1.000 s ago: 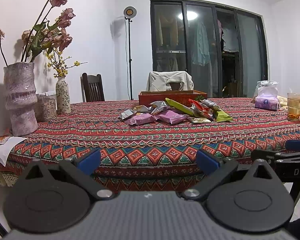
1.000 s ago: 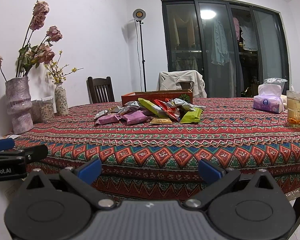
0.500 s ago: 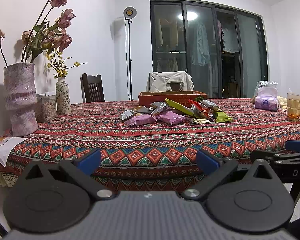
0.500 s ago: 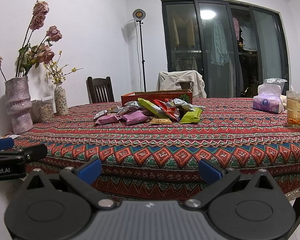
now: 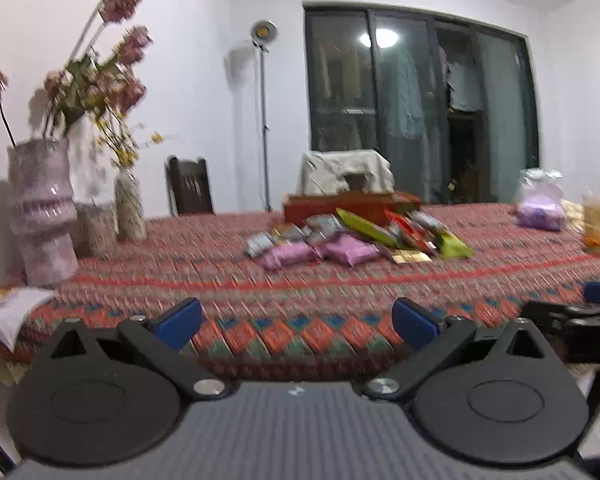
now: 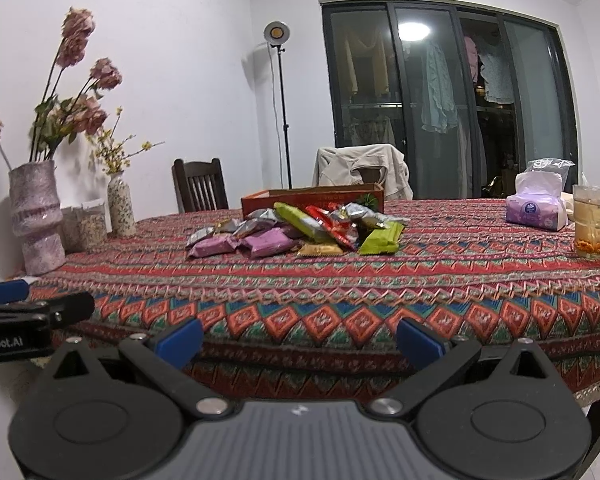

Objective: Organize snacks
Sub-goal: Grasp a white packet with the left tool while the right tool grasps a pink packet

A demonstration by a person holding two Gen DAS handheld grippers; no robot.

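A tablecloth banded in red, teal, blue and orange diamonds and zigzags carries snack packets in purple, silver, lime green, red and gold before an orange-red box. A mottled pink vase holds dusty-pink flowers. Beside a lilac tissue pack stands a glass of amber drink.
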